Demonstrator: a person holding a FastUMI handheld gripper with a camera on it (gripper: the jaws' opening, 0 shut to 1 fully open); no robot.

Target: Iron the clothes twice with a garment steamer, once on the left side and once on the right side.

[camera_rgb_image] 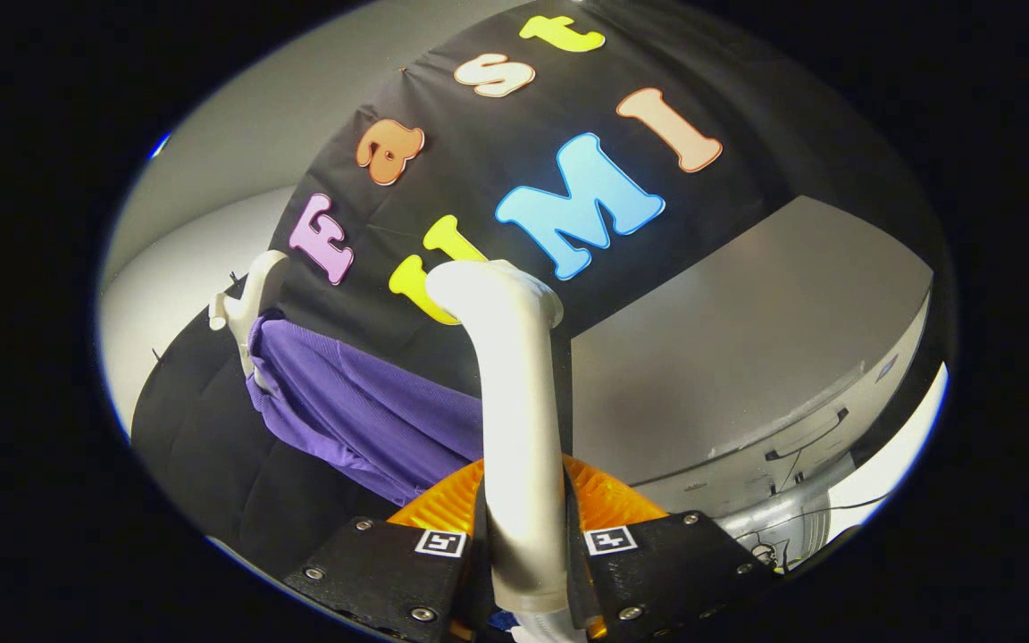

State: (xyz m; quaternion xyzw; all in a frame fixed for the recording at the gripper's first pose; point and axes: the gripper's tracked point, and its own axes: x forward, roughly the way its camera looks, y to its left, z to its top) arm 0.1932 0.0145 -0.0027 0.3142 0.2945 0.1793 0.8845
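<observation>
The gripper [528,545] is clamped on the garment steamer [514,420]: both fingers [389,563] press against the sides of its pale handle, one on the left and one on the right, with no gap showing between either finger and the handle. Each finger carries a small square marker near its inner corner.

The steamer rises straight up from between the fingers as a smooth off-white tube. At its far end it bends to the right and ends in a rounded steamer head [497,286], which stands in front of the black cloth wall [711,80]. Just behind the handle, low down and flanking it on both sides, an orange ribbed part [608,500] shows.

The purple garment [363,411] hangs to the left of the steamer, beyond the fingers. It sits on a white hanger [251,304], whose upper end sticks up above the garment's top edge. The fabric is finely ribbed and slopes down toward the steamer handle, where its lower edge passes behind the tube. The steamer head is apart from the garment, above and to the right of it.

To the right of the steamer lies a grey surface [747,339], and at its far right edge sits a pale appliance [800,446] with a dark cable [836,509] near it.
</observation>
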